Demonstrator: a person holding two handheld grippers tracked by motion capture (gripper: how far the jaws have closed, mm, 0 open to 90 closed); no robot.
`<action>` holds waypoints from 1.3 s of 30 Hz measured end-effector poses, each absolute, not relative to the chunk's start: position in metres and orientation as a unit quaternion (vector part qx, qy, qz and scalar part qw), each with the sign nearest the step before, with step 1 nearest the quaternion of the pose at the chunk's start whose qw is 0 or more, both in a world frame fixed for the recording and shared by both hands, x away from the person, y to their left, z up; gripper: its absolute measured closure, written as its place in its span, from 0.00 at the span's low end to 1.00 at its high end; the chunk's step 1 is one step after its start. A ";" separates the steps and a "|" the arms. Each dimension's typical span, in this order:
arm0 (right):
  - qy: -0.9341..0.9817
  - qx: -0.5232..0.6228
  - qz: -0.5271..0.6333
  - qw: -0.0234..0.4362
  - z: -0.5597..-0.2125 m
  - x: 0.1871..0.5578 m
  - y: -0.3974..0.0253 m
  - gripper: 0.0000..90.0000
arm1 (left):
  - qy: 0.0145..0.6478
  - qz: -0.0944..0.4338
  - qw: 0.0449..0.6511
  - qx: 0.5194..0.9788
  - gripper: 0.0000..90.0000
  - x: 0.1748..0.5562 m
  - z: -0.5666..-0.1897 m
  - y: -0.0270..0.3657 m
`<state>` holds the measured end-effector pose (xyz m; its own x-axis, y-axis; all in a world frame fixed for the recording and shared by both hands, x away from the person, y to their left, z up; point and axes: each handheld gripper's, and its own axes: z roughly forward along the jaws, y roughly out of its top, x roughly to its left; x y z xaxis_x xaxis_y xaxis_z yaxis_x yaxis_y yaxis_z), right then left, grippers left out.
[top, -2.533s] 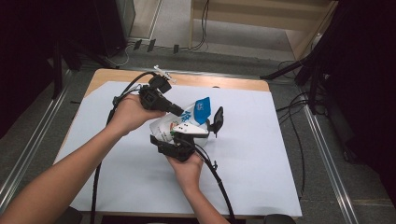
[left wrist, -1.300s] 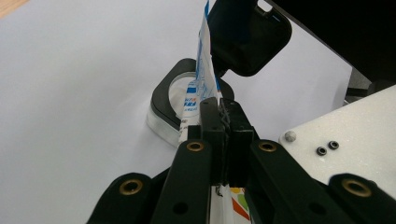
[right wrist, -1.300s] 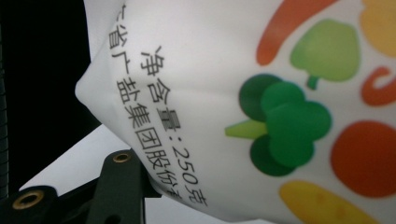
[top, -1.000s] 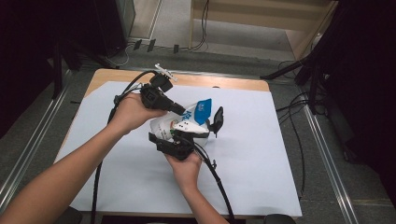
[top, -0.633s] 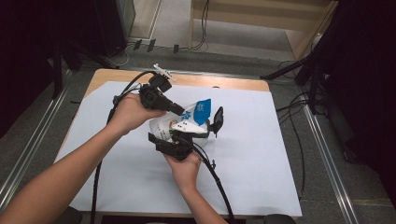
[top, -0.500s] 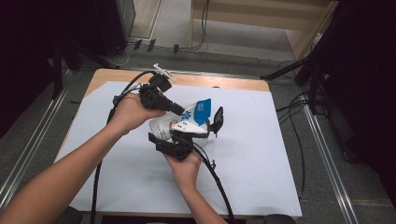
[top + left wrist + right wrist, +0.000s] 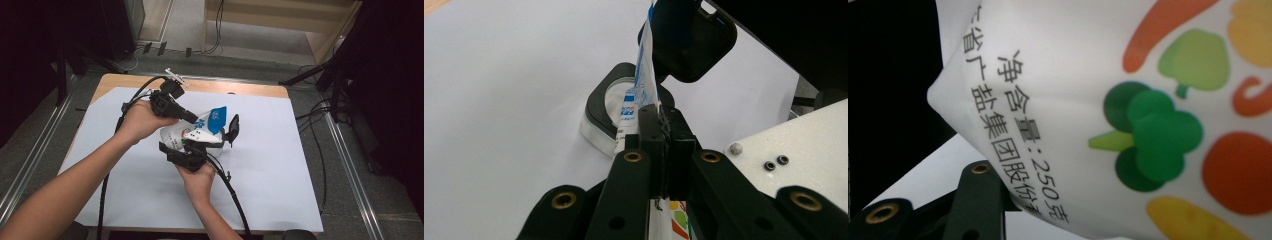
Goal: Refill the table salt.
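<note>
a soft white plastic pouch with a blue top edge and printed vegetables (image 7: 197,131) is held up above the middle of the white sheet covering the wooden table (image 7: 280,165), between the person's two hands. everything below is placed from this pouch.

the left gripper (image 7: 192,118), held in the left hand (image 7: 141,120), comes at the pouch from its far-left side in the high view. in the left gripper view its two black jaws are pressed tight together on the thin edge of the pouch (image 7: 644,95), with the film standing upright between them; its fingertips (image 7: 649,131) meet on the film with no gap.

the right gripper (image 7: 192,146), in the right hand (image 7: 199,175), sits against the near side of the pouch, just under its rounded body. in the right gripper view the pouch (image 7: 1128,115) is pressed close to the lens, showing chinese print, a green broccoli, an orange carrot and other vegetable drawings; one black jaw shows at the lower left beside the film. whether this claw is clamped on the pouch or merely against it, i cannot tell.

just beyond the pouch, on its right side in the high view, stands a small black-framed holder with a round clear window (image 7: 232,131), with the blue corner of the pouch beside its upper part. in the left gripper view this holder's base (image 7: 611,112) rests on the sheet behind the pouch edge.
</note>
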<state>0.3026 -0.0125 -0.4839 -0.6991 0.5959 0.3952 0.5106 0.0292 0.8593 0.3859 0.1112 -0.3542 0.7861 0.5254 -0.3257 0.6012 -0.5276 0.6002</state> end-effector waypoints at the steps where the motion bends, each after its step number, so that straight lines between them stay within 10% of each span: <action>1: 0.716 0.385 0.580 0.037 -0.484 0.303 -0.013 0.58 | 0.322 -0.050 0.363 0.873 1.00 0.386 -0.354 0.112; 39: 0.712 0.390 0.583 0.034 -0.483 0.304 -0.015 0.58 | 0.321 -0.044 0.364 0.873 1.00 0.387 -0.352 0.108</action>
